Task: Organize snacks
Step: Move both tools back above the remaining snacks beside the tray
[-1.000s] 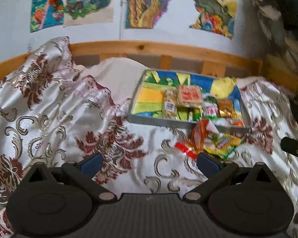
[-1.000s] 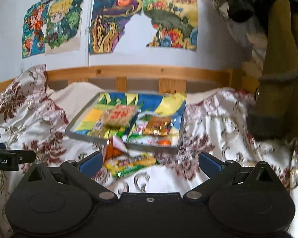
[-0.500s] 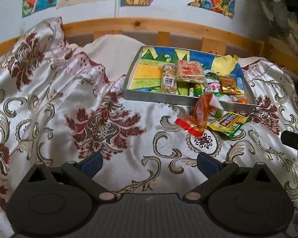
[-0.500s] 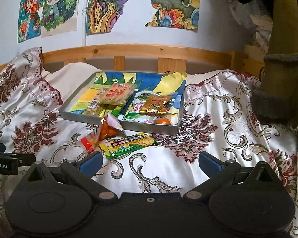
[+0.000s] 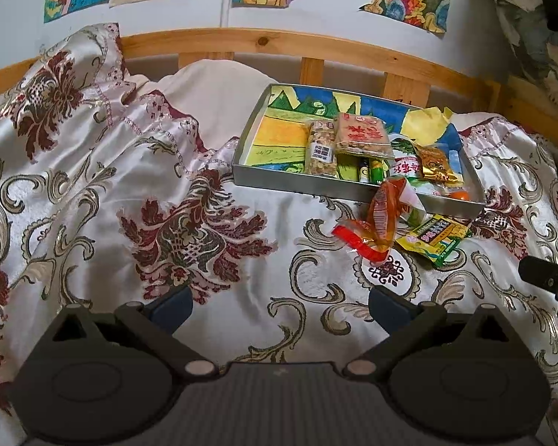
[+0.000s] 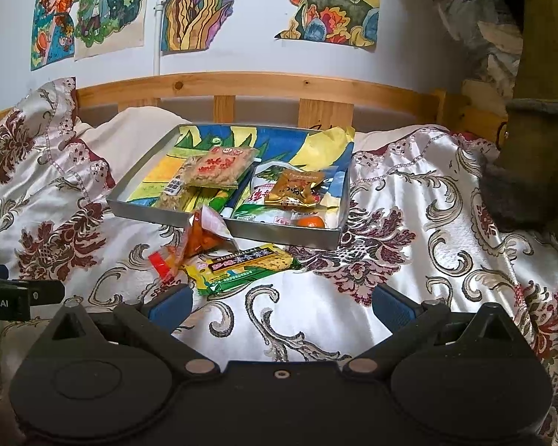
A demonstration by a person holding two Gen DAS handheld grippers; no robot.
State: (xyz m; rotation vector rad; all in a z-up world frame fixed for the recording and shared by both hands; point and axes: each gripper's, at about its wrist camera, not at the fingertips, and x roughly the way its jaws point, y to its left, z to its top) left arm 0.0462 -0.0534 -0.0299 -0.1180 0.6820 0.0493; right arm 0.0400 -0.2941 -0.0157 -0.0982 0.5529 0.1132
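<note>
Wall posters fill less of both views than a second ago, and the bedspread [image 5: 189, 223] and tray [image 6: 279, 236] sit larger and lower. The left gripper [image 5: 279, 303] has its jaws spread wide, holding nothing, above the bedspread. The right gripper [image 6: 281, 303] is equally wide and empty. The orange packet [image 6: 204, 239] leans on the tray's near wall, just ahead of the right gripper's left finger; the yellow-green packet [image 6: 241, 265] lies flat touching it. Other snacks lie inside the tray.
</note>
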